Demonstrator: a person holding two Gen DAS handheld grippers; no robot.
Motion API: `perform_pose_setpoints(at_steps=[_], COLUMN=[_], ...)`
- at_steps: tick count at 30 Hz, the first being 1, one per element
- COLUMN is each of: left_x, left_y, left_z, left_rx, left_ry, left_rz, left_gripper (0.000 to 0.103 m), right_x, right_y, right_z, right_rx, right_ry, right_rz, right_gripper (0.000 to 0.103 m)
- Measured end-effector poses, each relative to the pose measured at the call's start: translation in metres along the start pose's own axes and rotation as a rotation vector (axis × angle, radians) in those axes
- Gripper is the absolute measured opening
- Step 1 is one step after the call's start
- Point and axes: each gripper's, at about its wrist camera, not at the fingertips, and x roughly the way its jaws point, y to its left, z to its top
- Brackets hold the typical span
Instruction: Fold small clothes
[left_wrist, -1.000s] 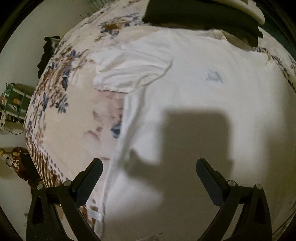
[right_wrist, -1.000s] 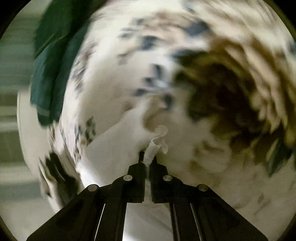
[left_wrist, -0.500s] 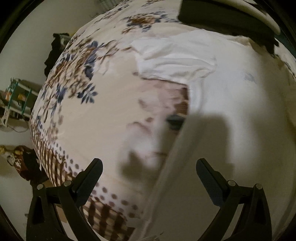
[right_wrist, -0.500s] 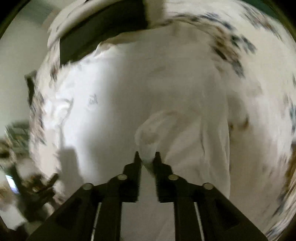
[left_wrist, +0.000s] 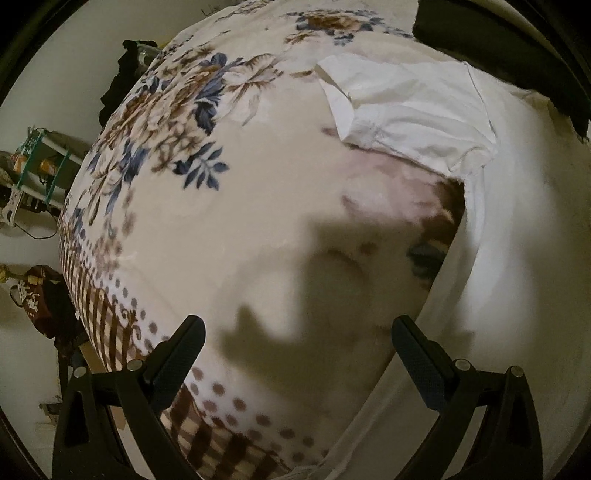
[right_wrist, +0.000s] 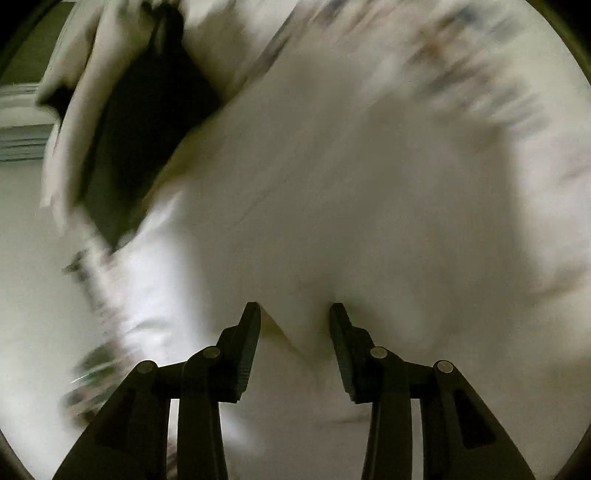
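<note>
The fold looks barely begun: the white shirt (left_wrist: 517, 229) lies along the frame's right on the floral blanket (left_wrist: 221, 221), sleeve (left_wrist: 406, 110) unfolded, left gripper (left_wrist: 297, 354) wide and empty, right gripper (right_wrist: 293, 332) just opening, cloth loose between.

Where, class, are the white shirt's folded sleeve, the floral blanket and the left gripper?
Folded sleeve (left_wrist: 413, 122): left wrist view, on the middle of the sleeve's flat panel.
Floral blanket (left_wrist: 177, 122): left wrist view, on the blue and brown flower print.
Left gripper (left_wrist: 297, 345): left wrist view, midway between its open fingertips.
</note>
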Motion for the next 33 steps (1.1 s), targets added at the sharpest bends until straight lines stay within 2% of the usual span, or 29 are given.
perform_pose_setpoints(at_steps=[1, 2, 3, 5, 7, 8, 9, 11, 12, 15, 16, 18, 20, 21, 25, 29, 30, 31, 33], left_x=[-0.001, -0.002, -0.004, -0.006, -0.007, -0.007, -0.006, -0.005, -0.003, 0.002, 0.003, 0.005, 0.005, 0.004, 0.0, 0.0, 0.0, 0.0, 0.001], left_y=[-0.001, -0.001, -0.001, 0.001, 0.004, 0.005, 0.008, 0.013, 0.016, 0.021, 0.023, 0.024, 0.023, 0.022, 0.019, 0.018, 0.017, 0.017, 0.018], left_z=[-0.001, -0.001, -0.001, -0.001, 0.002, 0.005, 0.007, 0.014, 0.018, 0.03, 0.034, 0.04, 0.046, 0.048, 0.055, 0.053, 0.052, 0.05, 0.047], left_rx=[0.003, 0.004, 0.003, -0.008, -0.026, -0.039, -0.055, -0.086, -0.104, -0.148, -0.163, -0.181, -0.186, -0.186, -0.175, -0.159, -0.153, -0.145, -0.136], left_ry=[0.0, -0.002, -0.003, -0.004, -0.001, 0.002, 0.004, 0.003, 0.004, 0.015, 0.017, 0.017, 0.013, 0.01, -0.017, -0.017, -0.017, -0.017, -0.015], left_rz=[-0.001, -0.002, -0.005, -0.016, -0.024, -0.034, -0.043, -0.052, -0.061, -0.086, -0.099, -0.117, -0.127, -0.126, -0.11, -0.096, -0.093, -0.086, -0.077], left_gripper=[0.103, 0.103, 0.103, 0.103, 0.103, 0.103, 0.103, 0.103, 0.103, 0.103, 0.103, 0.103, 0.103, 0.103, 0.103, 0.103, 0.103, 0.103, 0.103], right_x=[0.012, 0.013, 0.006, -0.015, -0.043, -0.054, -0.054, -0.039, -0.02, 0.022, 0.028, 0.029, 0.019, 0.009, -0.001, 0.041, 0.053, 0.08, 0.108], right_y=[0.008, 0.015, 0.02, 0.019, 0.013, 0.007, 0.0, -0.015, -0.029, -0.046, -0.043, -0.036, -0.03, -0.022, 0.003, 0.016, 0.019, 0.02, 0.024], right_z=[-0.003, -0.007, -0.012, -0.016, -0.024, -0.031, -0.037, -0.051, -0.065, -0.105, -0.116, -0.137, -0.146, -0.146, -0.123, -0.086, -0.079, -0.078, -0.089], right_rx=[0.02, 0.038, 0.047, 0.058, 0.03, 0.002, -0.015, -0.024, -0.015, -0.034, -0.061, -0.083, -0.071, -0.062, -0.07, 0.005, 0.024, 0.055, 0.052], right_ry=[0.069, 0.093, 0.073, 0.003, -0.103, -0.156, -0.161, -0.103, -0.032, 0.147, 0.169, 0.172, 0.104, 0.041, -0.121, -0.23, -0.229, -0.17, -0.064], right_rz=[0.129, 0.22, 0.262, 0.262, 0.124, 0.007, -0.063, -0.168, -0.219, -0.281, -0.286, -0.271, -0.26, -0.236, -0.179, -0.044, -0.04, -0.024, 0.027], right_gripper=[0.041, 0.041, 0.041, 0.041, 0.041, 0.044, 0.047, 0.048, 0.048, 0.048, 0.048, 0.048, 0.048, 0.048, 0.048, 0.048, 0.048, 0.048, 0.048])
